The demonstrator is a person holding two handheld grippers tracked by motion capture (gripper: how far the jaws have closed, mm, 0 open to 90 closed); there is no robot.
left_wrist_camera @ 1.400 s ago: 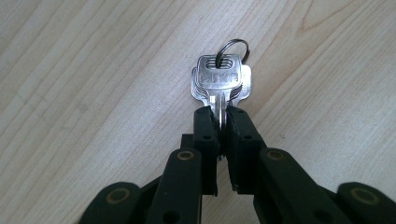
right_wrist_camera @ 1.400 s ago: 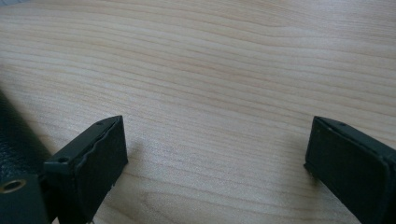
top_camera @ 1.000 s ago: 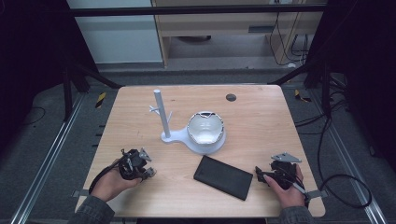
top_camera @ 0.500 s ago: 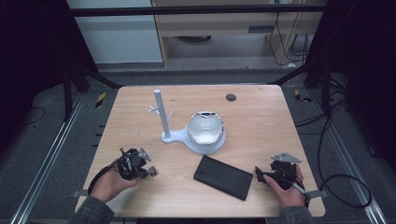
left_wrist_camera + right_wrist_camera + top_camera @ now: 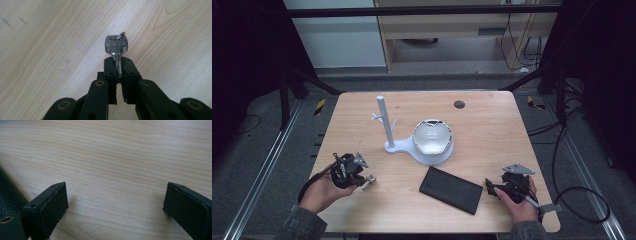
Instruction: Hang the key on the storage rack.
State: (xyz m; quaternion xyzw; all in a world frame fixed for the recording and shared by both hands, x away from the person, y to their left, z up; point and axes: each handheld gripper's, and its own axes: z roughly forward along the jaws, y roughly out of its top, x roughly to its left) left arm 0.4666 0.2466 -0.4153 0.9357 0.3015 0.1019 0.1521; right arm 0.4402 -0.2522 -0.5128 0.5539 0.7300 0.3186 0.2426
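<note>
The left gripper [image 5: 362,175] has lifted off the table [image 5: 492,125] since the earlier frame, its jaws having just closed on two silver keys [image 5: 116,47] stacked flat on one ring, pinched by their blades. One pale wooden table stands on grey carpet. It carries one white post stand [image 5: 384,125], one glossy bowl [image 5: 432,137] and one black flat case [image 5: 451,189]. The right gripper [image 5: 115,202] gapes wide over bare wood.

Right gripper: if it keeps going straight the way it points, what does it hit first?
Probably the black case: the right gripper, jaws open, points left at its near end. Depth is unclear, so it might slide over bare table.
</note>
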